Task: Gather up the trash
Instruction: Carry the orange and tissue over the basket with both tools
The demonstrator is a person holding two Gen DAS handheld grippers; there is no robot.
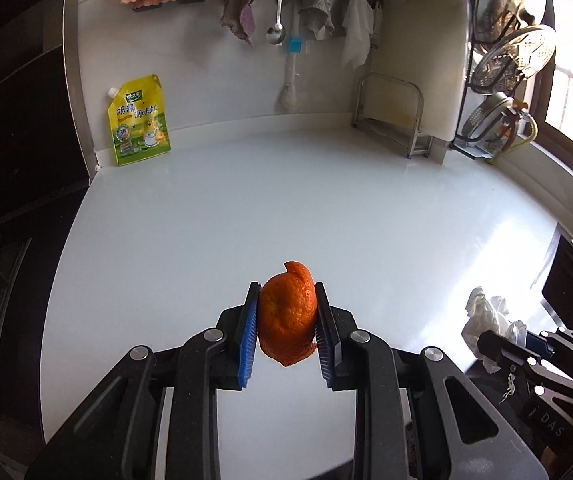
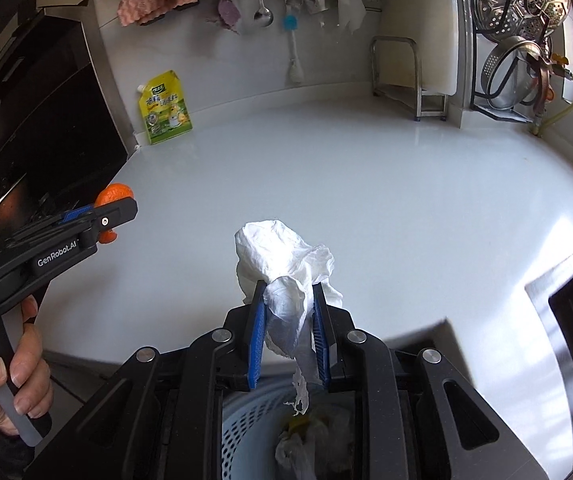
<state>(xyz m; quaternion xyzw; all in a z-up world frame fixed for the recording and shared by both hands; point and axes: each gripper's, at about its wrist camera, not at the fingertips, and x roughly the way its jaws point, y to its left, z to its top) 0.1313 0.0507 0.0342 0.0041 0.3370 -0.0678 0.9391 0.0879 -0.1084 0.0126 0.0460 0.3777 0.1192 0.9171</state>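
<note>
Both hands are loaded here: the left gripper (image 1: 286, 320) has its blue pads clamped on a curl of orange peel (image 1: 288, 314) at lower centre of the left wrist view, and the right gripper (image 2: 288, 332) is pinched narrow on a crumpled white tissue (image 2: 282, 264) at lower centre of its own view. Look at the bottom edge of the right view, a pale perforated bin (image 2: 246, 432) sits directly under the jaws with scraps already inside, and a torn tail of tissue dangles down towards it. That looks like the drop point, so the tissue seems close to going in. The risk? Most of the tissue bulges above and ahead of the pads, over the white counter (image 2: 366, 184), so if the jaws let go too far forward it could flop back onto the counter edge and not into the bin. The thin tail could also tear off or cling to a pad. Over on the left, the peel is held across its rounded back with a loose curl poking up at the top; it is springy and slick, and a quick swing could pop it out of the pads. In the right view the left gripper sits at middle left, well apart from the bin, with the person's hand (image 2: 10, 380) on its handle, so the two tools may crowd each other over that one opening.
</note>
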